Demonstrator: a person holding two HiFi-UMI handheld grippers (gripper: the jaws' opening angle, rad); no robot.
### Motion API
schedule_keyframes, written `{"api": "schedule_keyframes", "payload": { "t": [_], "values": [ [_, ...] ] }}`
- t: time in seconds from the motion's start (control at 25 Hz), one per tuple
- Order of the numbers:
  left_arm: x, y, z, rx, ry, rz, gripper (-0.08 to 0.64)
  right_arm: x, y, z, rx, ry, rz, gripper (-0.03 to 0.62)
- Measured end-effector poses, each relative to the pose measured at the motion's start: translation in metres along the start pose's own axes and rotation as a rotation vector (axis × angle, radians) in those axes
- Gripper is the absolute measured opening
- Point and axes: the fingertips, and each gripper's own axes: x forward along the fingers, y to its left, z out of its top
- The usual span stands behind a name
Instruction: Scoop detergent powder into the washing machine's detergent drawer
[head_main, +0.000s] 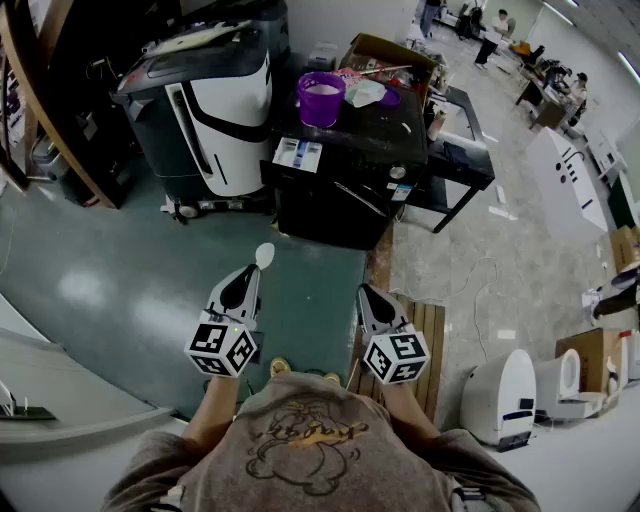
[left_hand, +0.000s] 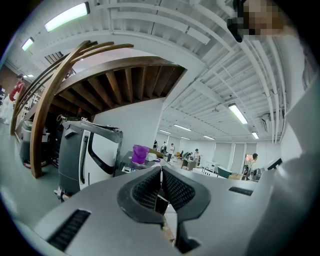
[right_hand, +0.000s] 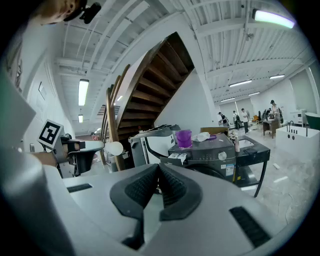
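A black washing machine (head_main: 345, 190) stands ahead with its detergent drawer (head_main: 297, 155) pulled out at the top left. On its lid sits a purple tub (head_main: 321, 98) of white powder. My left gripper (head_main: 255, 272) is shut on the handle of a white spoon (head_main: 264, 255), whose bowl points toward the machine, still well short of it. In the right gripper view the spoon (right_hand: 114, 148) shows at the left, with the tub (right_hand: 183, 138) and the drawer (right_hand: 176, 158) beyond. My right gripper (head_main: 365, 292) is shut with nothing in it.
A white-and-black machine (head_main: 215, 110) stands left of the washer. A cardboard box (head_main: 385, 55) lies behind it, and a black side table (head_main: 460, 150) sits to its right. Curved wooden stair beams (head_main: 40, 100) rise at far left. A wooden pallet (head_main: 425, 340) and white appliances (head_main: 500, 395) are at lower right.
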Motion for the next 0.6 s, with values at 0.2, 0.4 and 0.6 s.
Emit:
{"api": "schedule_keyframes", "payload": {
  "t": [0.2,0.4,0.6],
  "values": [
    [0.009,0.015,0.002,-0.008,0.001,-0.011,0.025,0.018,0.005,0.002,0.013,-0.003,-0.007,-0.003],
    [0.016,0.031,0.001,-0.012,0.013,-0.040,0.025,0.032,0.011,0.002,0.016,-0.008,-0.044,-0.002],
    [0.024,0.047,0.004,0.023,0.006,-0.081,0.025,0.046,0.018,-0.004,0.012,-0.015,-0.086,-0.002]
  ]
}}
